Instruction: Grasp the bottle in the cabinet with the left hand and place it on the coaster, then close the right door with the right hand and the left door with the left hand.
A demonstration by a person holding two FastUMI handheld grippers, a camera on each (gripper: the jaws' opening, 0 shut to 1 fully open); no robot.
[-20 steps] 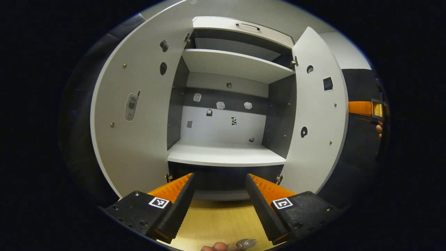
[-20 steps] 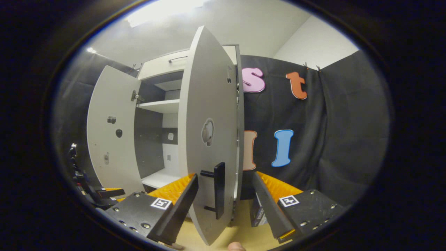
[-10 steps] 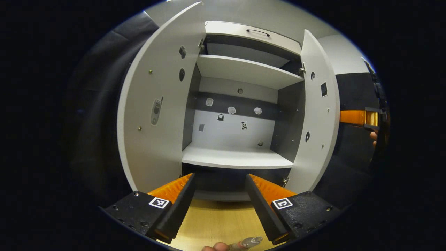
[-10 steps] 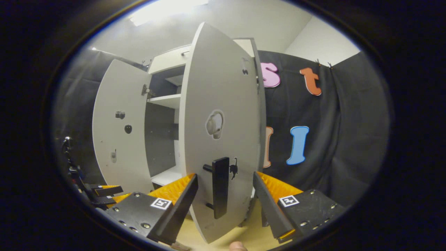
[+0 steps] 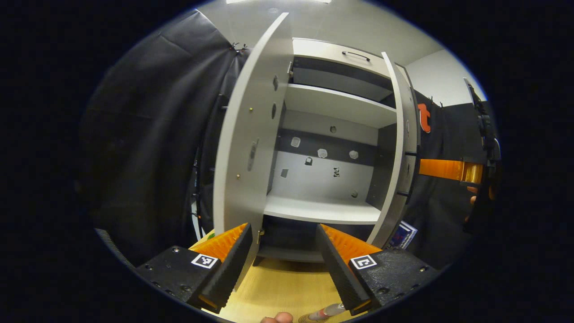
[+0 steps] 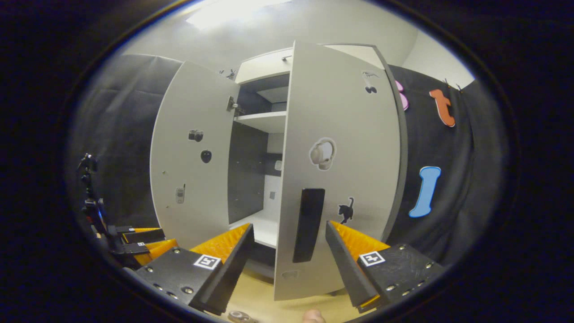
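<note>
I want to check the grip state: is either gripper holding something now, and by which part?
Nothing is held. The left gripper is open with only the table behind it. The right gripper is open around the right door's handle, not pressing it.

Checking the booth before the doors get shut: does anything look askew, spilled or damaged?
Nothing stands out. Both cabinet doors, the left door and the right door, hang straight and part open, the shelves sit level and bare, and no spill shows on the wooden tabletop.

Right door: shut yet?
No, partly open: the right door stands angled out from the cabinet, shelves visible past its edge.
</note>
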